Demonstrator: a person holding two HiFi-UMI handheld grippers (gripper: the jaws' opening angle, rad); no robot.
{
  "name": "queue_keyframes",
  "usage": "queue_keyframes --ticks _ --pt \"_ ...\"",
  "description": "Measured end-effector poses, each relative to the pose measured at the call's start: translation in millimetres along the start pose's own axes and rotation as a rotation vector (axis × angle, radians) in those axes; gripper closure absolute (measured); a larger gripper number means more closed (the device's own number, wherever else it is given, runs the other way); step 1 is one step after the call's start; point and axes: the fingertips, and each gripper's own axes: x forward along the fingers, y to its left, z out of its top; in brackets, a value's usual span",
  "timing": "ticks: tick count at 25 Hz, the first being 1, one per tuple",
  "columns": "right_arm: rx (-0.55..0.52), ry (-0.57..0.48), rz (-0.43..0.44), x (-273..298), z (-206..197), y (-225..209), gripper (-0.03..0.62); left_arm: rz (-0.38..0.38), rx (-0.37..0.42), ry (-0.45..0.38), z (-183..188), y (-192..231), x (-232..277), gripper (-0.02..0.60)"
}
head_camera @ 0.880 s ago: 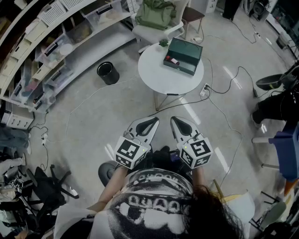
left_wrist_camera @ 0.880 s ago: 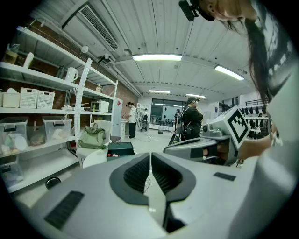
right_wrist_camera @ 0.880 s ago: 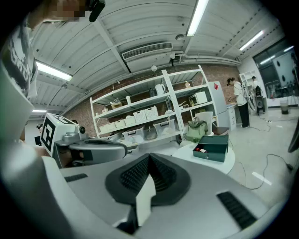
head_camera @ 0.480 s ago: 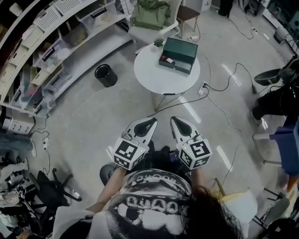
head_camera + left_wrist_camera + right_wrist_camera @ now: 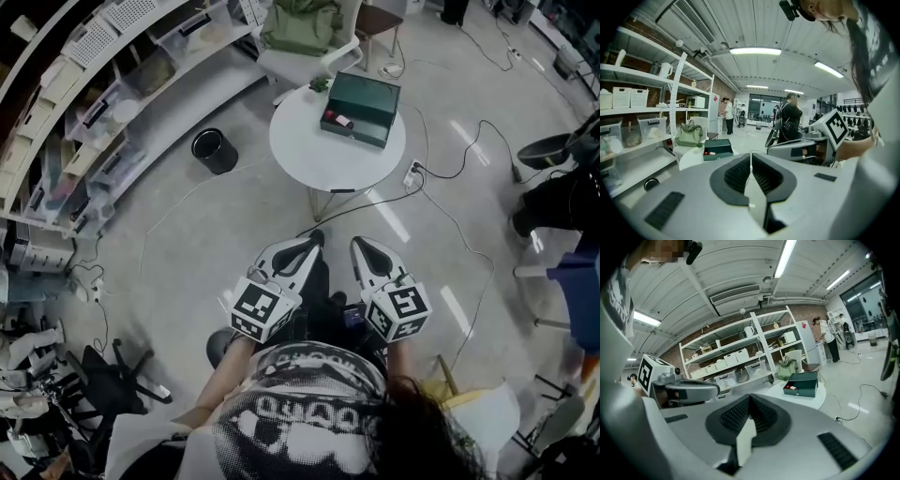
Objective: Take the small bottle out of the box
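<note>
A dark green open box point(image 5: 362, 108) lies on a round white table point(image 5: 319, 155) across the floor ahead; it also shows as the box point(image 5: 716, 149) and the box point(image 5: 802, 384) in the gripper views. Inside it lies a small bottle point(image 5: 337, 119) with a red part, too small to make out further. My left gripper point(image 5: 312, 242) and right gripper point(image 5: 359, 245) are held side by side close to my body, well short of the table. Both are shut with nothing between their jaws.
A black bin point(image 5: 215, 150) stands on the floor left of the table. White shelving point(image 5: 103, 103) with crates runs along the left. A chair with a green bag point(image 5: 305, 28) stands behind the table. Cables point(image 5: 441, 178) trail over the floor. People point(image 5: 790, 117) stand far off.
The view has shifted slightly; the table and box sit a little further right in the picture. A dark shoe now shows between the grippers. Both grippers stay shut together.
</note>
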Motion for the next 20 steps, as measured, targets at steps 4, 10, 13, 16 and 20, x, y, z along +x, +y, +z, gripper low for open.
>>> queue_keyframes --ticks 4,10,13,16,20 --pt "0.01 0.009 -0.015 12.8 5.0 -11.0 0.596 -0.016 -0.008 0.005 3.2 13.7 14.5 0.563" --pt "0.01 0.024 -0.044 42.1 18.0 -39.5 0.595 -0.047 -0.007 0.004 14.2 44.1 52.6 0.563" --pt "0.005 0.043 -0.061 64.1 28.6 -56.9 0.595 -0.063 -0.005 0.004 22.6 66.0 72.9 0.563" --pt "-0.001 0.049 -0.075 88.2 44.8 -73.2 0.595 -0.068 0.0 0.004 32.1 95.7 92.4 0.563" --pt "0.011 0.061 -0.108 116.7 59.9 -96.2 0.595 -0.07 0.001 -0.002 45.4 133.3 116.4 0.563"
